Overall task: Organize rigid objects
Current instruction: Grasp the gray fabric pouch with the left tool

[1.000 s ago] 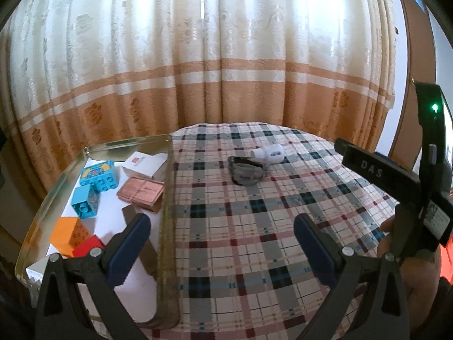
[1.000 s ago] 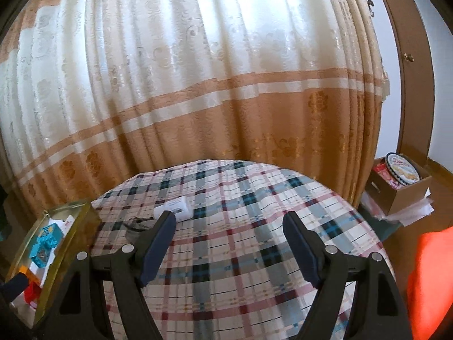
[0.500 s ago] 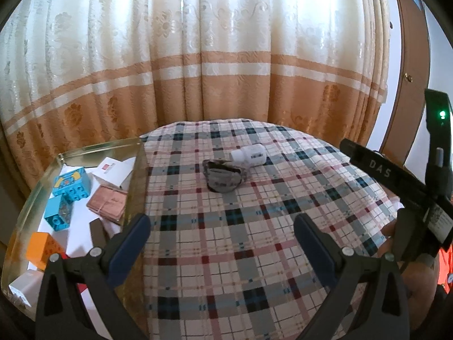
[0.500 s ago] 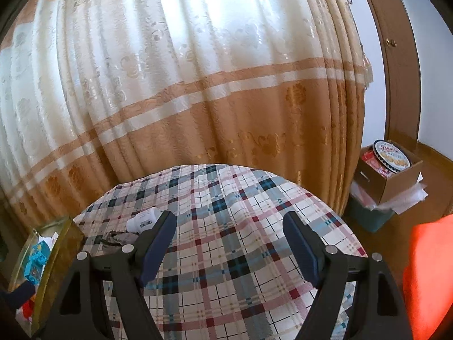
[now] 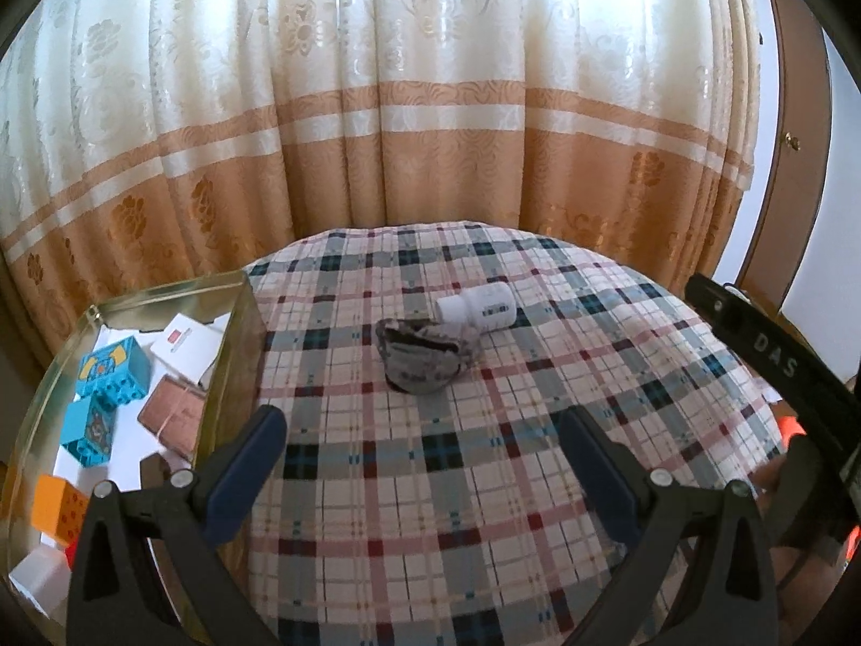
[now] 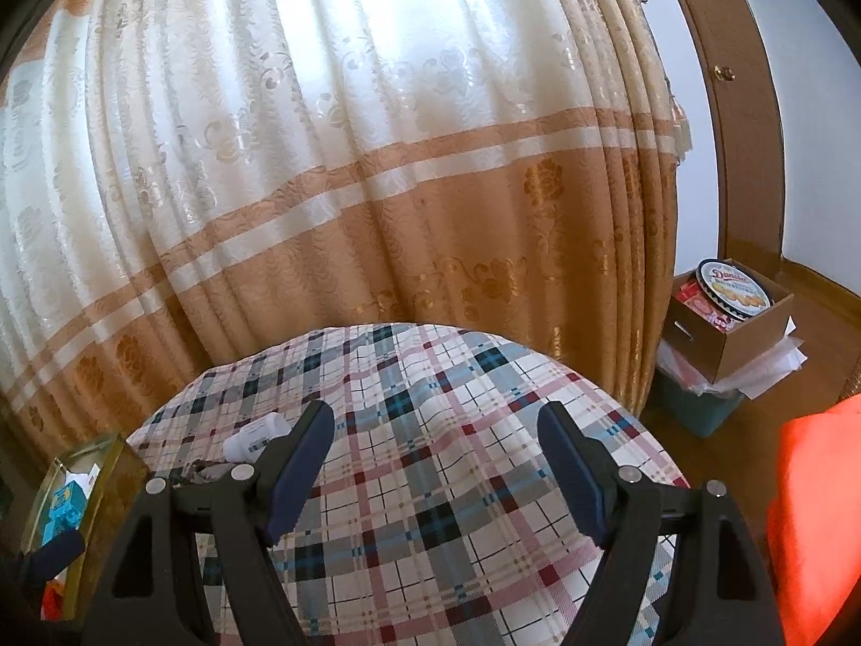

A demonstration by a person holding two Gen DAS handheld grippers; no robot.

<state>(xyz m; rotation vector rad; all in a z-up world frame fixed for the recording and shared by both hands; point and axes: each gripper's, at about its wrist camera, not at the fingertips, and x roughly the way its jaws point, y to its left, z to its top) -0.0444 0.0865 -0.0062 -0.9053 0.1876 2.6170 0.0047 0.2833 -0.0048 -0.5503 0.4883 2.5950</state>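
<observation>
Left claw (image 5: 420, 463): spread, empty, nearer arm. White bottle (image 5: 479, 308) on its side on desk (image 5: 538, 377), dead ahead, long axis crosswise; tray (image 5: 237, 344) to left. Right claw (image 6: 436, 463): spread, empty.

Left claw (image 5: 417, 457): jaws spread wide, empty, level above the counter. Right claw (image 6: 436, 463): jaws spread wide, empty, pointing forward and held level.
</observation>
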